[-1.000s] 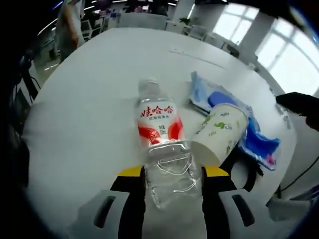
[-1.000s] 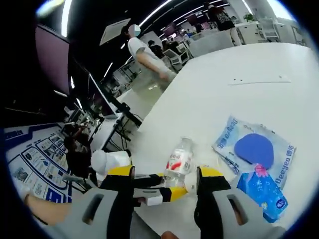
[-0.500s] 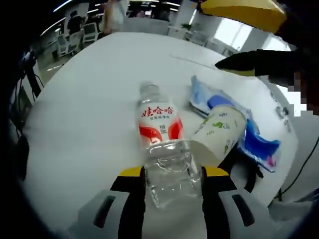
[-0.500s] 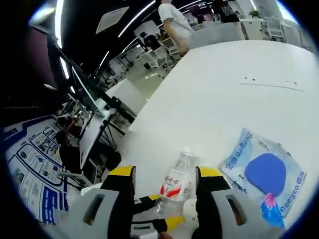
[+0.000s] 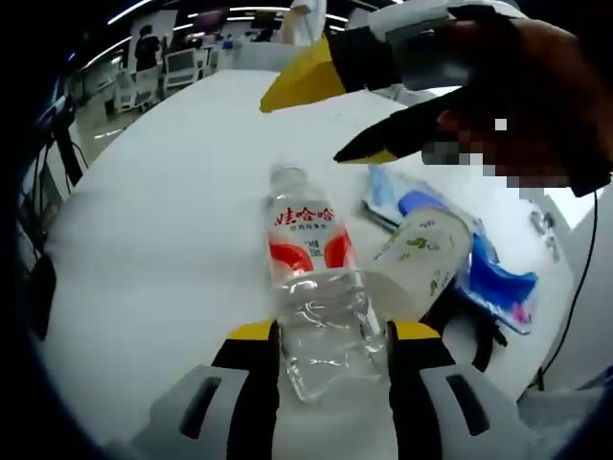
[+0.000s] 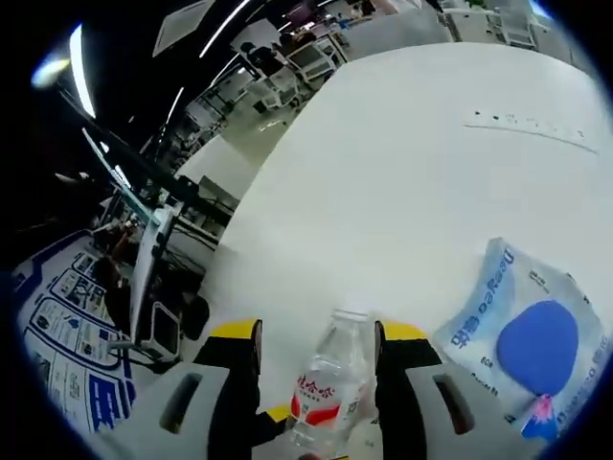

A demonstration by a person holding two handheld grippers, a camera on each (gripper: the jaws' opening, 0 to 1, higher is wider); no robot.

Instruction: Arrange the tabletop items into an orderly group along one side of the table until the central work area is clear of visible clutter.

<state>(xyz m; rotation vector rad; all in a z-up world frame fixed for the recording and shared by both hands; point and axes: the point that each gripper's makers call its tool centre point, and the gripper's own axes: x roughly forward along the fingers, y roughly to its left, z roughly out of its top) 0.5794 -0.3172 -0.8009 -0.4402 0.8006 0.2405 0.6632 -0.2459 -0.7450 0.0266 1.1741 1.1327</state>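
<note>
Your left hand-held gripper (image 5: 332, 369) was closed on the base end of the water bottle (image 5: 311, 278), yellow-tipped jaws pressed against both sides of the clear plastic. Bottle lay on its side on the white counter (image 5: 163, 211), cap end pointing away from the camera, red-and-white label facing up.

Just right of it in the left gripper view: a paper cup (image 5: 421, 254) on its side, touching the bottle near the jaws. Beyond the cup, blue wipes packets (image 5: 493, 273) lay flat on the counter, partly under the cup.

Your right hand-held gripper (image 5: 359, 115) was above the bottle in the left gripper view, jaws spread apart, holding nothing, with your hand (image 5: 522, 91) on its body.

In the right gripper view, the right hand-held gripper (image 6: 313, 335) had open jaws either side of the bottle's (image 6: 326, 393) cap end; contact couldn't be made out, looked like it sat above it. Wipes packet (image 6: 522, 331) was to the right on the counter (image 6: 402, 172).
</note>
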